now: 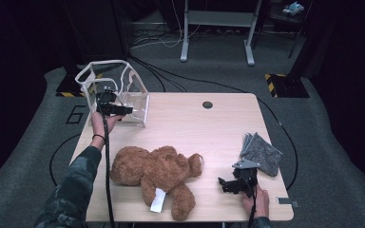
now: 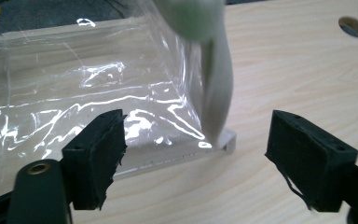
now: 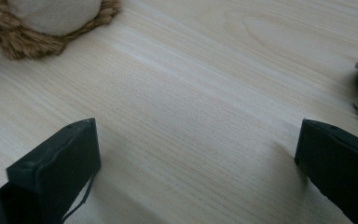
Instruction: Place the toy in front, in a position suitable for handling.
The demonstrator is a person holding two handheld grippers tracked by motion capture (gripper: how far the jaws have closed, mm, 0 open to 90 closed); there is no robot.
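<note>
1. Two handheld grippers work over a light wooden table (image 1: 209,128), one at each end of it.
2. At the far left corner, the left gripper (image 1: 123,110) sits just beside a clear plastic bag (image 1: 123,92) with white trim, which stands upright and open-topped at the table's edge.
3. Seen along the left gripper (image 2: 193,154), its jaws stand wide apart with nothing pressed between the pads; the clear plastic bag (image 2: 88,102) and its white strap (image 2: 216,88) lie just ahead of them, the bag's bottom corner between the two pads but clear of both.
4. Near the right front edge, the right gripper (image 1: 225,183) rests low over the table, pointing left toward a brown teddy bear (image 1: 154,173).
5. From the right gripper (image 3: 198,154), its jaws are spread wide over bare wood, gripping nothing.
6. Lying on its side at the near middle of the table, the teddy bear carries a white tag (image 1: 158,200) by its leg.
7. A folded grey cloth (image 1: 262,153) lies just beyond the right gripper, near the right edge.
</note>
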